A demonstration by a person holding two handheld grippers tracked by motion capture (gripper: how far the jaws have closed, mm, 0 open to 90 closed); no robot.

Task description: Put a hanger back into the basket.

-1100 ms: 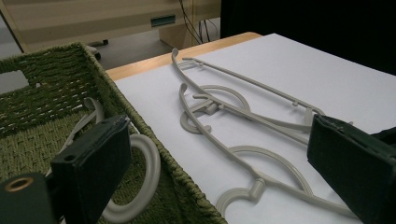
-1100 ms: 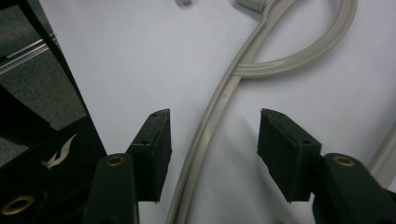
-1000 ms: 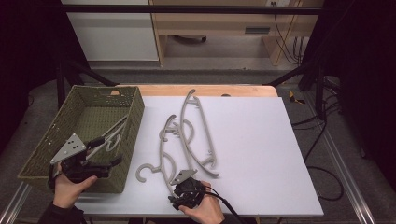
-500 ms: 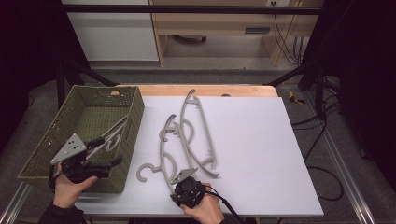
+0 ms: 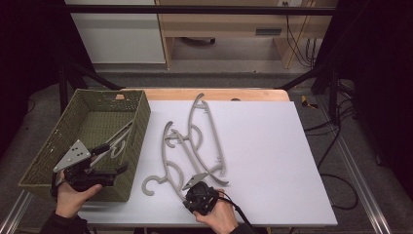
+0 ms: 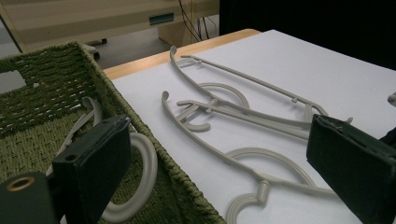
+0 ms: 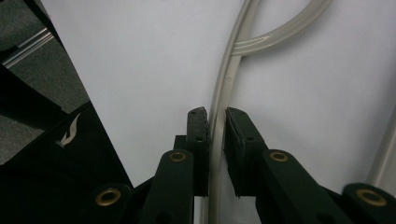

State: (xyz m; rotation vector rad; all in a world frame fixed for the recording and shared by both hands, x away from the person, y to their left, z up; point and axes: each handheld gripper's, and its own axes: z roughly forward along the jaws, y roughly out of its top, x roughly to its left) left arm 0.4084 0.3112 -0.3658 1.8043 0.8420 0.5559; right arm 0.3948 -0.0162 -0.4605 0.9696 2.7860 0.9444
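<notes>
Table: we see a white table top (image 5: 272, 161) with a wooden strip along its far edge.
Basket: a green woven basket (image 5: 73, 146) stands at the left, one grey hanger (image 5: 114, 141) leaning inside.
Hangers: two more grey hangers (image 5: 195, 139) lie crossed just right of the basket.
Left gripper (image 5: 104, 178): we hold it at the basket's near corner.
Right gripper (image 5: 192, 181): we hold it at the near end of one hanger.

A lab test bay: white tabletop (image 5: 272, 161) in a black frame (image 5: 195, 9), loose cables (image 5: 297, 44) behind
</notes>
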